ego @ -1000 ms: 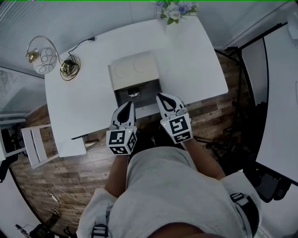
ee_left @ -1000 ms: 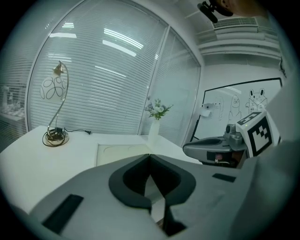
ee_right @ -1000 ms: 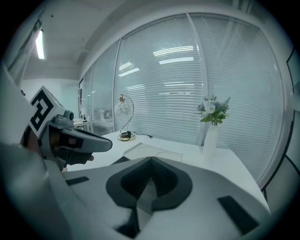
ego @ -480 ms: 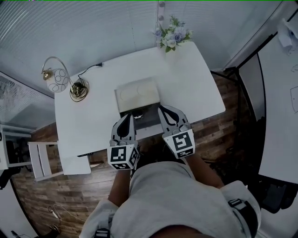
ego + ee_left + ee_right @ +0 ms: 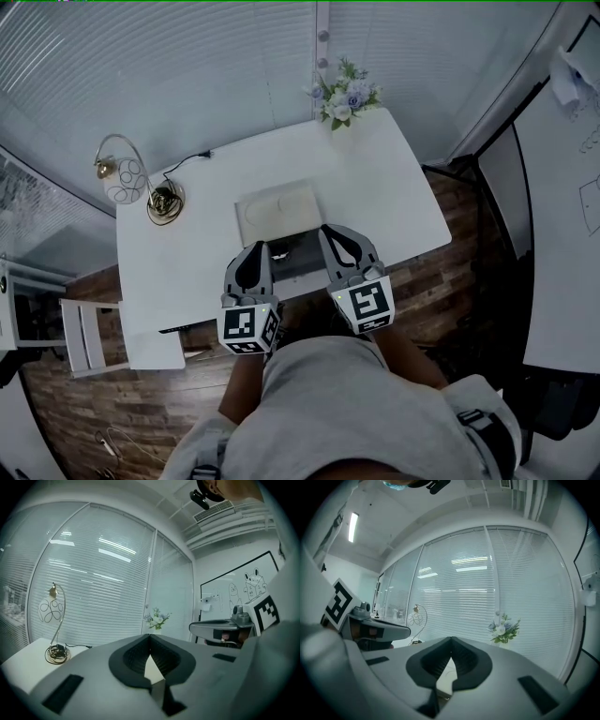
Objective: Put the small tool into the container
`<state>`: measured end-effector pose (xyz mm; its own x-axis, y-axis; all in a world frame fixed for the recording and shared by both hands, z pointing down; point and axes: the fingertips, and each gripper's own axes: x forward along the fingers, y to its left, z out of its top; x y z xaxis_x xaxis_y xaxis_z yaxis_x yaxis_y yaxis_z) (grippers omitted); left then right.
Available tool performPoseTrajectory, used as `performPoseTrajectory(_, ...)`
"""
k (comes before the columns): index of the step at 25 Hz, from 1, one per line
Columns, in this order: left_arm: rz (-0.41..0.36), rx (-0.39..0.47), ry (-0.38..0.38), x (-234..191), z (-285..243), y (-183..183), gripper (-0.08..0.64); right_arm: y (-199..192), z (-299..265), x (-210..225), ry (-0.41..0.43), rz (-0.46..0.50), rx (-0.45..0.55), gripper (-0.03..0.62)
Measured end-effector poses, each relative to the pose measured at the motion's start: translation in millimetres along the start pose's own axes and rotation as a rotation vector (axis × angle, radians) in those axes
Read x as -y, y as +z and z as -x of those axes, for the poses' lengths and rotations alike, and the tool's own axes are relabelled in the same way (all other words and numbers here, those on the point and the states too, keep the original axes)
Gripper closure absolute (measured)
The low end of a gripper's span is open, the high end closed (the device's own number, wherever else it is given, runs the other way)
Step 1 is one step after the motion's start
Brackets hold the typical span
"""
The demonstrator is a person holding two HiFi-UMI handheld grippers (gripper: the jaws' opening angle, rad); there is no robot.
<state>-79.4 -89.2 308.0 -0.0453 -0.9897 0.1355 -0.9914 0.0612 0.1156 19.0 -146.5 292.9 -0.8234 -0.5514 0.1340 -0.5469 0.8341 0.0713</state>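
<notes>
Far out to the left of the left tongs [image 5: 261, 247], a lamp [image 5: 122, 178] stands on the white desk [image 5: 187, 248].

The left tongs are held over the near edge of the desk. Their two tips are pressed together. There is a small gap behind the tips, and only the desk shows through it. They hold nothing.

The box [image 5: 278, 208] sits between the two tongs and a bit past their tips. It has a pale flat part farther away. It also has a dark open part [image 5: 302, 253] right between the tongs.

The small tool is too little to pick out from up here. I cannot tell if it is in the dark part or somewhere else.

The right tongs [image 5: 329, 232] are just to the right of the box. Their tips are shut too, with nothing in them.

Past the right tongs, at the far edge of the desk, stand some flowers [image 5: 342, 94].

Shut, empty tongs beside the box can mean two things. The tool may already be in the box, or it may be waiting to be picked up.

Either way, I think a good job needs a straight look down into the dark part. The tongs should stay slow and steady. Both tips should keep off the edge of the box so it does not slide.
</notes>
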Motion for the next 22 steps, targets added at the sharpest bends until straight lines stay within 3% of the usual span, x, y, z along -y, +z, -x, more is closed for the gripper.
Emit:
performPoseTrajectory(10, -0.034, 0.024, -0.002, 0.6, 3.1, 12.0, 0.537, 11.7, 5.1, 9.9, -0.035, 0.008, 0.036, 0.568)
performPoseTrajectory(22, -0.015, 0.014, -0.037, 3.9, 3.0, 8.6, 0.537, 8.9, 11.5, 14.7, -0.045, -0.013, 0.042, 0.568)
